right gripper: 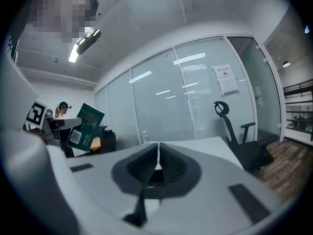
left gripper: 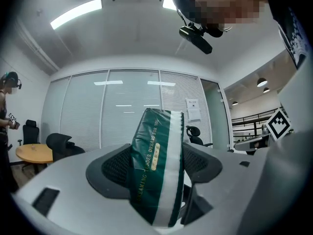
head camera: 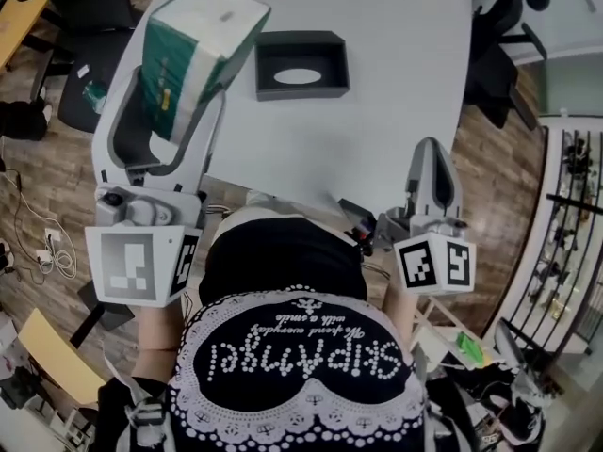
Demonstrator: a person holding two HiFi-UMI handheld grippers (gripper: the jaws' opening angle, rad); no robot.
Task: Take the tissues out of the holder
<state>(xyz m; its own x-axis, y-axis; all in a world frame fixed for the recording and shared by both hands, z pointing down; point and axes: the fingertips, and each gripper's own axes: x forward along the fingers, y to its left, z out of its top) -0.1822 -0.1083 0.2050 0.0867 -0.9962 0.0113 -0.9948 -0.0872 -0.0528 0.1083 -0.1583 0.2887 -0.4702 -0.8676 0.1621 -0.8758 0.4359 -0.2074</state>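
White surface ahead of me carries the dark grey rectangular tissue holder with an oval slot at 12 o'clock. My left tool is clamped across the green-and-white plastic-wrapped tissue pack, lifted clear of the surface at 10 o'clock, tilted, just left of the holder. Judgement: held aloft because extraction is done and set-down is outstanding. Left tool points forward and upward. My right tool, at 4 o'clock near the surface edge, has jaws pressed together on nothing, idle because one tool suffices.
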